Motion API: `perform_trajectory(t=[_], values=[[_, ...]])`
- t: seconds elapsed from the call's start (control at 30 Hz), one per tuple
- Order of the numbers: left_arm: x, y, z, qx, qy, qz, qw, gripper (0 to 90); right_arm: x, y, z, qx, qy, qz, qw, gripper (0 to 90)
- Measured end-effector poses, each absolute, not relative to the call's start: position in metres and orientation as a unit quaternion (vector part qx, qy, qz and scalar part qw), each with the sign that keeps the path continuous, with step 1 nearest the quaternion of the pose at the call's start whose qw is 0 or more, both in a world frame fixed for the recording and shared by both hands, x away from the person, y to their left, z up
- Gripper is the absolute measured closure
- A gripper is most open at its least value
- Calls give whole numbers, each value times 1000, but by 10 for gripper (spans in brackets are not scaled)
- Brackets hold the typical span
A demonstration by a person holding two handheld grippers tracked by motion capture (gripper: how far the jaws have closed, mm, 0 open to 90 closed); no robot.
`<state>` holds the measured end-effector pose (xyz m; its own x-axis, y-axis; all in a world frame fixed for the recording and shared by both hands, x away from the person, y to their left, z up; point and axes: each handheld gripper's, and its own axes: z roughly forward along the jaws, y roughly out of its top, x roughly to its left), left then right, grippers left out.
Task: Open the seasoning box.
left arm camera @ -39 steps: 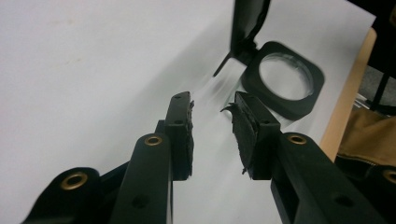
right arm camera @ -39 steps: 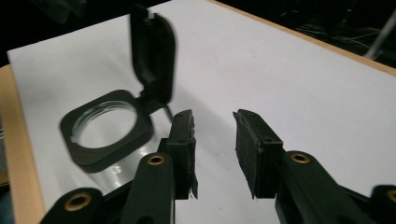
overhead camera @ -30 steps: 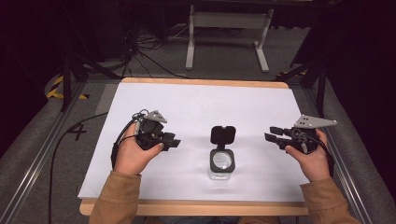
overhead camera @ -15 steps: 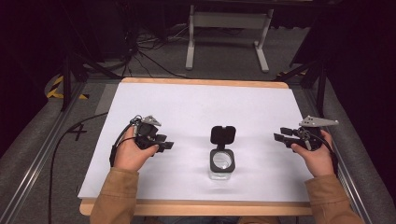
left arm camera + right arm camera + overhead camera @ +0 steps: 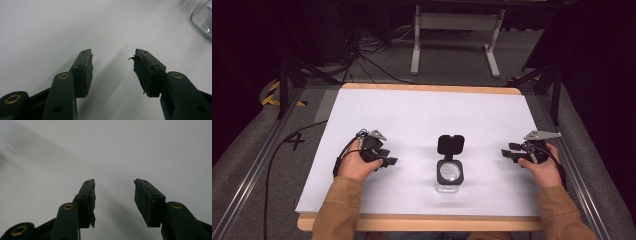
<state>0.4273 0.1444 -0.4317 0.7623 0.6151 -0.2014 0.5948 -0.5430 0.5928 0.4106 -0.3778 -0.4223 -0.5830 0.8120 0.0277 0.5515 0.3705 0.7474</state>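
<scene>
- While both hands rest low on the white table top [image 5: 422, 115], the left gripper [image 5: 388, 161] lies at about eight o'clock from the table's middle, its jaws spread wide with nothing between them, pointing toward three o'clock.
- Seen in the left gripper view, its two black pads [image 5: 87, 72] stand well apart over bare white surface, and a clear glass edge shows at two o'clock.
- Over at four o'clock from the middle, the right gripper [image 5: 507, 154] points toward nine o'clock, its jaws likewise parted and holding nothing; a grey three-cornered plate sits on top of it.
- From the right gripper view, the gap between its pads [image 5: 146, 200] shows only plain table.
- Between the two grippers, at six o'clock from the middle, stands a small clear glass jar [image 5: 449, 176], apart from both.
- Its black flip lid [image 5: 450, 144] is swung open toward twelve o'clock.
- Beyond the table's far edge, cables [image 5: 372, 60] lie on the grey floor near a metal stand [image 5: 455, 22].
</scene>
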Motion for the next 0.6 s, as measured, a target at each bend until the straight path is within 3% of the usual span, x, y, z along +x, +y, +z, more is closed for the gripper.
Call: perform_trajectory(t=[0.6], values=[[427,136,-429,884,328,20,332,476,409,-363,-440,395,829,350,186,484]])
